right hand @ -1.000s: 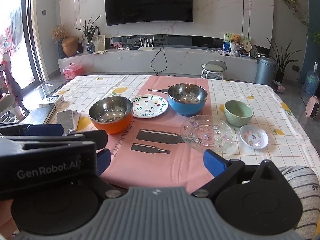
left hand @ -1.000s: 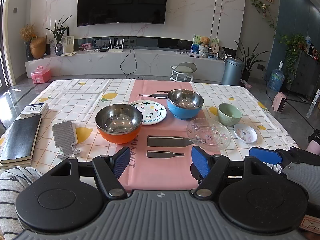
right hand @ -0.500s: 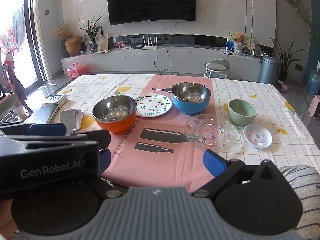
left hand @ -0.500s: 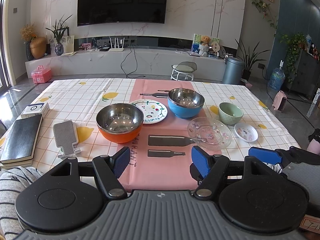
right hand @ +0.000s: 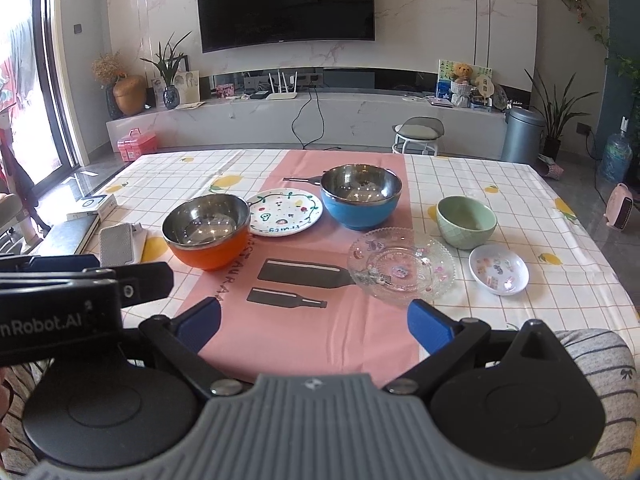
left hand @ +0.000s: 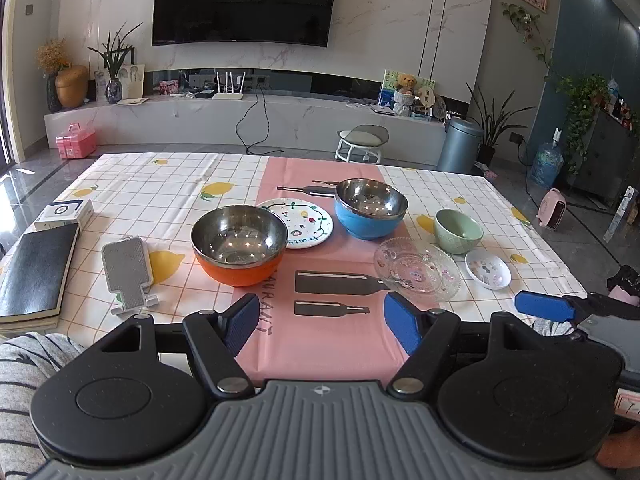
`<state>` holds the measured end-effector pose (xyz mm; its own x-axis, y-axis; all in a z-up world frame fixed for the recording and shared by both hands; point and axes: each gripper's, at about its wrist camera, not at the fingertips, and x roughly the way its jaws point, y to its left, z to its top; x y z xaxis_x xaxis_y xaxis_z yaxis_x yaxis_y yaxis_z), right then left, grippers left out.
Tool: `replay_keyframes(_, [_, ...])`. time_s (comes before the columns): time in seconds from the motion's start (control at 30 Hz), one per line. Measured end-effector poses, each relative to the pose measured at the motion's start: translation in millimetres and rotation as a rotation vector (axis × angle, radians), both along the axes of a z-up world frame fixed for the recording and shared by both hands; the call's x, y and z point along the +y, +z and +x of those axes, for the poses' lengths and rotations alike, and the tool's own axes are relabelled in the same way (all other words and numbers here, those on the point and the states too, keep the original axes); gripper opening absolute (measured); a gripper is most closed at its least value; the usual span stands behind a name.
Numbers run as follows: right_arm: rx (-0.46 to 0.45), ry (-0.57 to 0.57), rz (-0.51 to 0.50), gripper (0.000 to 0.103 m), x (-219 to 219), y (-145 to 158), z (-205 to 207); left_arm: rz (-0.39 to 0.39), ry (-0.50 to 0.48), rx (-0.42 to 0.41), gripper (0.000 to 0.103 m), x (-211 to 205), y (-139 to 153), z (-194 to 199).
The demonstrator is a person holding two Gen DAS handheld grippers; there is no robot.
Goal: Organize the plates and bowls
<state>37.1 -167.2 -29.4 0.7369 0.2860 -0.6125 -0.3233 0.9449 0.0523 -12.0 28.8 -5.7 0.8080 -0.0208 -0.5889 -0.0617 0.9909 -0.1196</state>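
Where dishes sit, checked tablecloth (left hand: 168, 196).

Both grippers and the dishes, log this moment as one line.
left gripper: open, empty | right gripper: open, empty | orange bowl, blue bowl: untouched

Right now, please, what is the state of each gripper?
Left gripper: open, holding nothing.
Right gripper: open, holding nothing.

Orange steel-lined bowl (left hand: 237, 245), painted white plate (left hand: 301, 229), blue steel-lined bowl (left hand: 370, 208), green ceramic bowl (left hand: 458, 231), clear glass dish (left hand: 416, 268) and small white saucer (left hand: 488, 269) sit upright, unstacked.
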Motion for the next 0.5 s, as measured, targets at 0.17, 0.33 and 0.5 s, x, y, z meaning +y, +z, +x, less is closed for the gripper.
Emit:
replay_keyframes(0.17, [-0.048,-0.086,-0.047,0.098,-18,2,20,0.033,0.015,-0.005,0.084,7,10,13])
replay_keyframes(0.33, [-0.050,-0.180,-0.071,0.098,-42,2,58,0.075,0.059,0.011,0.084,22,16,38])
replay_keyframes(0.5, [-0.059,-0.209,-0.067,0.098,-54,7,88,0.127,0.107,0.010,0.084,37,25,58])
